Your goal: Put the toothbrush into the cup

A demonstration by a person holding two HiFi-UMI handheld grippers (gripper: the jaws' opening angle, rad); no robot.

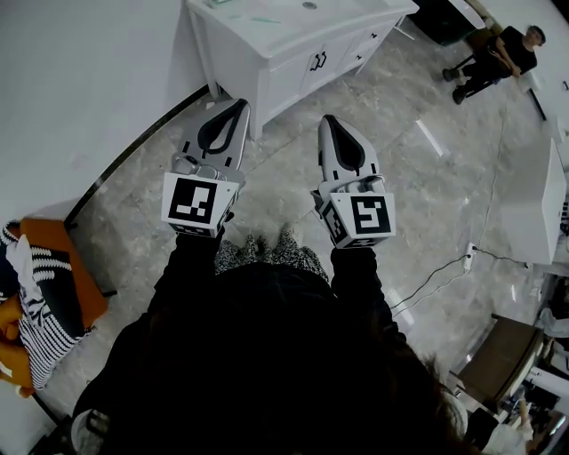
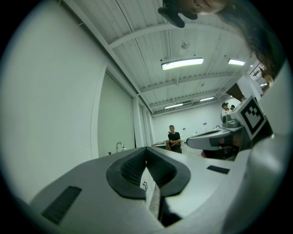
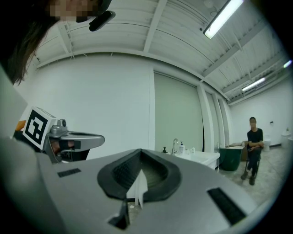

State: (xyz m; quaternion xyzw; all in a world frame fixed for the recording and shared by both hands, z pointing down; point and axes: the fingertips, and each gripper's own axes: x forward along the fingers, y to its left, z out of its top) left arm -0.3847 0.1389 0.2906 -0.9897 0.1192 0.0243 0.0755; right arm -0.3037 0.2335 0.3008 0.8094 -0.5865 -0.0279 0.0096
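Markings: the left gripper [image 1: 236, 107] and the right gripper [image 1: 329, 121] each carry a cube with black-and-white square patterns, and no words can be read.
Left gripper pose: held out level, jaws closed together on nothing.
Right gripper pose: level alongside it, apart, jaws pressed together, empty.
Toothbrush: too small to pick out among the small objects on the white vanity cabinet [image 1: 347, 16] ahead.
Count: two grippers, one cabinet, one seated person in black [image 1: 498, 55].

Floor [image 1: 267, 204] — polished marbled stone, glossy, with light reflections. Vanity cabinet [image 1: 289, 71], far: smooth white finish, dark handles [image 1: 318, 61]. Left gripper [image 1: 236, 105] and right gripper [image 1: 327, 121]: matt grey plastic shells. Their pads [image 2: 132, 170] are black, finely ribbed and matt. Striped cloth [image 1: 40, 311], near left — soft knit.
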